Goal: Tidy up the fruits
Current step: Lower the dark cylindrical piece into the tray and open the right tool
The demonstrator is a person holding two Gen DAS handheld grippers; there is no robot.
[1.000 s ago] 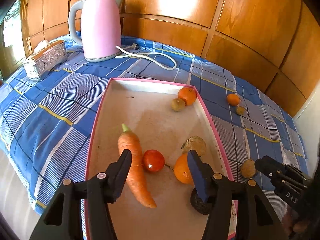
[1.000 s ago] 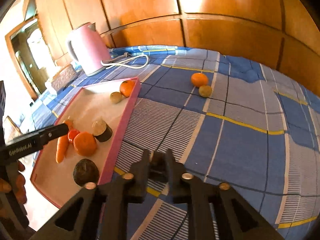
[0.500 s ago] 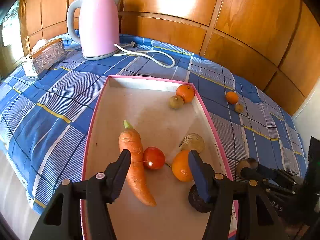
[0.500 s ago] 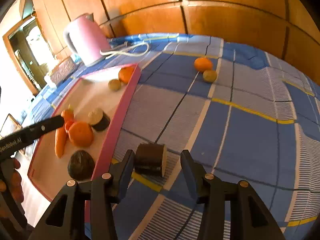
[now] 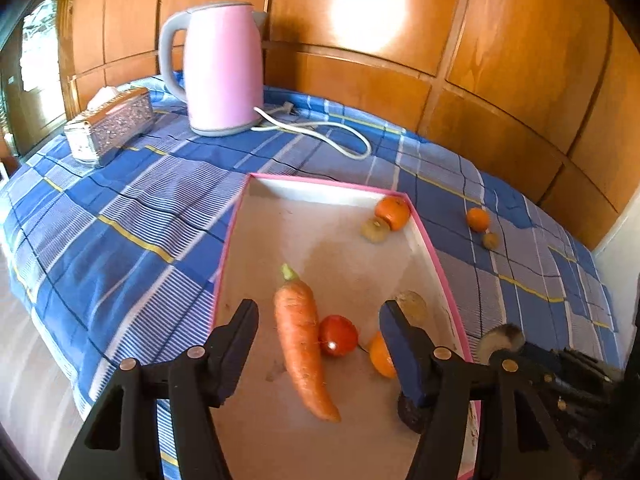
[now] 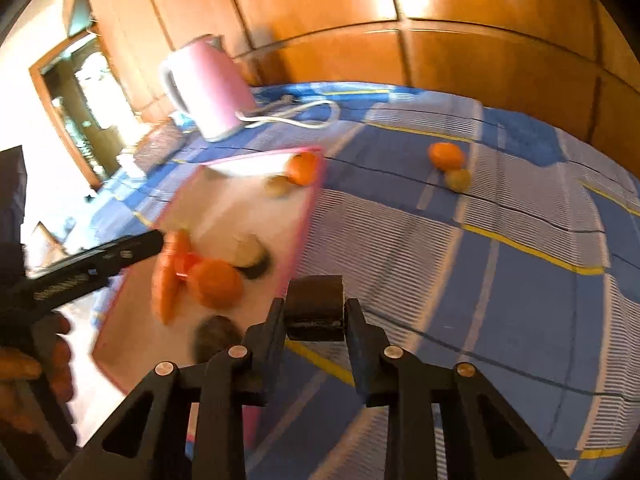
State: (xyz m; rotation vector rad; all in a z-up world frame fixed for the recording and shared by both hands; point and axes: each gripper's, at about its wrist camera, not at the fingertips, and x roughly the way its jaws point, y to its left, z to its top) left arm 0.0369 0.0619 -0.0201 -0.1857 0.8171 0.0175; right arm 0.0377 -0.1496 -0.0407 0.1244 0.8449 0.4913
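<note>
A pink-rimmed tray (image 5: pixel 236 224) lies on the blue checked cloth. In it lie a carrot (image 5: pixel 301 336), a tomato (image 5: pixel 337 335), an orange (image 5: pixel 381 354), a dark fruit (image 5: pixel 410 414), a brown halved fruit (image 5: pixel 412 304), and at the far corner an orange (image 5: pixel 393 212) with a small kiwi (image 5: pixel 375 230). My left gripper (image 5: pixel 318 344) is open above the carrot and tomato. My right gripper (image 6: pixel 315 312) is shut on a dark brown halved fruit (image 6: pixel 316 300), lifted just right of the tray (image 6: pixel 306 216). An orange (image 6: pixel 446 155) and a small kiwi (image 6: pixel 458 179) lie on the cloth.
A pink kettle (image 5: pixel 222 68) with a white cord (image 5: pixel 332 136) stands at the back. A silver tissue box (image 5: pixel 110 126) sits at the back left. Wood panelling runs behind the table. The cloth's edge drops off at the left.
My right gripper has shut on the dark brown halved fruit and lifted it off the cloth toward the tray. The left gripper has stayed open over the tray, drifting slightly.
</note>
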